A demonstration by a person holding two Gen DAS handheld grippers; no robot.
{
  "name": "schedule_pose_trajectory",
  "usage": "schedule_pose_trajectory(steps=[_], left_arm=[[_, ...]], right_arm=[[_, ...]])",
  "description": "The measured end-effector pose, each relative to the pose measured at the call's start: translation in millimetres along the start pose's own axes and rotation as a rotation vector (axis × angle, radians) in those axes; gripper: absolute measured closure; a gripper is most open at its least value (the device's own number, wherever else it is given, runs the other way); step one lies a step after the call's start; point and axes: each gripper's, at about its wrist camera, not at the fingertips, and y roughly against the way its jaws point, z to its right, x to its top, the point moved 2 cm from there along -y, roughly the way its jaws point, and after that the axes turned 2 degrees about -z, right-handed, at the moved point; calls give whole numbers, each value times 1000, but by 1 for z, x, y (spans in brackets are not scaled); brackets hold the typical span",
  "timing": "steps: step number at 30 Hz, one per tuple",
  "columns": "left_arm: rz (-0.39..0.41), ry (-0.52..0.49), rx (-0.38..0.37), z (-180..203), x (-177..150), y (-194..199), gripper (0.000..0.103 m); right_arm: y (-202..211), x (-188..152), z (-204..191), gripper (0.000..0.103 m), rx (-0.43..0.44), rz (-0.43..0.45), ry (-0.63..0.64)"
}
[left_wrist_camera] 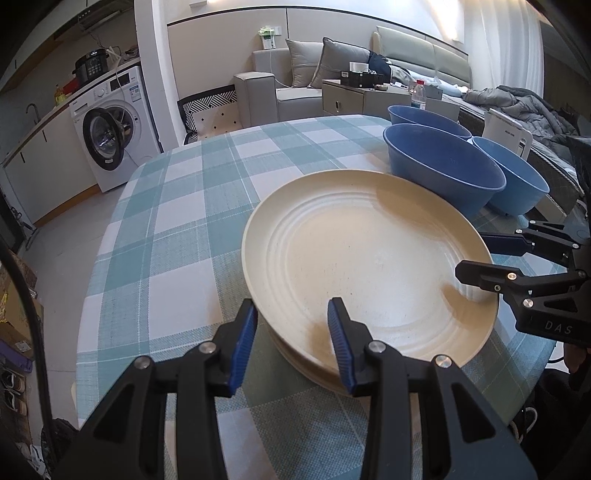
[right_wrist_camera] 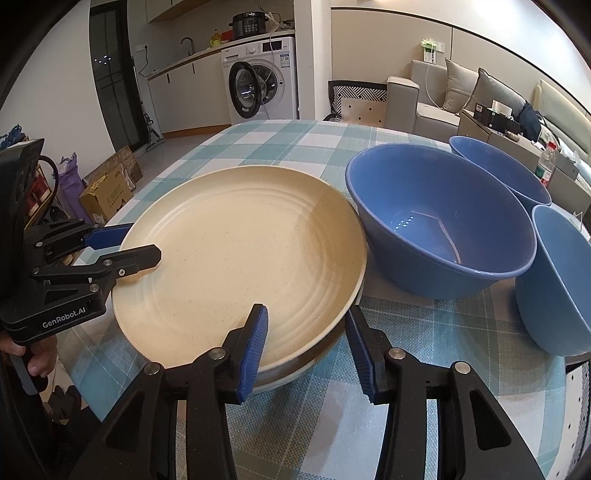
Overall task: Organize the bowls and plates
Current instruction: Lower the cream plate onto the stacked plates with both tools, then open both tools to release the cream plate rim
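Washing machine (right_wrist_camera: 260,83), sofa (left_wrist_camera: 280,85), perhaps a cooker (right_wrist_camera: 249,24).

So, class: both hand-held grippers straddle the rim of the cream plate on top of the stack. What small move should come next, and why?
Probably draw both back off the rim. The left hand-held gripper and right hand-held gripper stand open around the cream plate, pads not pressing, and it already rests on another plate. The three blue bowls are not yet stacked.

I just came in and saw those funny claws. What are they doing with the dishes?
A person holds a grabbing tool in each hand. The left tool and right tool each straddle the rim of the top cream plate, which sits on a stack on the checked tablecloth. Neither pinches it yet. Three blue bowls wait beside it.
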Motion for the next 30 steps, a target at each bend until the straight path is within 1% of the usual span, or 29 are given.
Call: schedule_pose_trajectory(steps=[5, 8, 10, 16, 20, 23, 24, 27, 30], left_arm=[[-13, -15, 1, 3, -2, -2, 63], [-18, -24, 1, 4, -3, -2, 61], [-27, -30, 1, 6, -4, -4, 57], [-41, -41, 7, 8, -5, -6, 54], [-62, -54, 18, 9, -7, -9, 50], [-64, -61, 18, 10, -8, -9, 49], [-64, -63, 18, 10, -8, -9, 46], [-65, -72, 20, 12, -8, -8, 45], [-72, -74, 25, 12, -8, -10, 41]], right_arm=[[-1, -3, -1, 53, -4, -8, 11], [-2, -3, -2, 52, -20, -9, 25], [-2, -4, -3, 52, -25, -9, 32], [-5, -4, -5, 51, -43, -14, 54], [-4, -4, -7, 45, -37, -9, 66], [-4, -5, -10, 41, -34, -2, 82], [-5, -5, -11, 41, -35, -3, 85], [-5, -7, -12, 38, -33, -5, 83], [-5, -8, -13, 31, -32, -2, 78]])
